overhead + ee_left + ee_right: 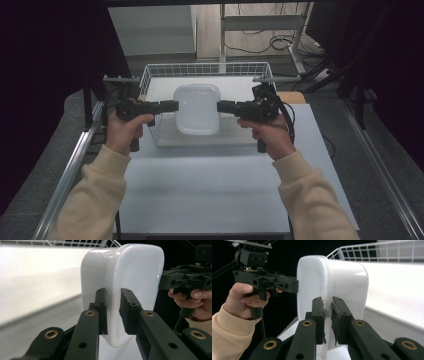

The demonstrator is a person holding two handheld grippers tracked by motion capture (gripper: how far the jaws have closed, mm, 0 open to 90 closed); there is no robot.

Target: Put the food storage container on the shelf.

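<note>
A white plastic tub [197, 108] with rounded corners hangs in the air over a white wire basket [150, 75], held by both grippers. My left gripper [174, 105] is shut on the rim of the tub's left side, and my right gripper [220, 106] is shut on the rim of its right side. In the left gripper view the tub [130, 277] stands on edge with its rim pinched between the black jaws of the left gripper [113, 311]. The right gripper view shows the tub [332, 277] and the right gripper [327, 315] clamped on its rim the same way.
The wire basket stands at the far middle of a white table mat [220, 185]. Metal rails [75, 160] run along both sides of the table. Cables [280, 42] and a table leg lie on the floor beyond.
</note>
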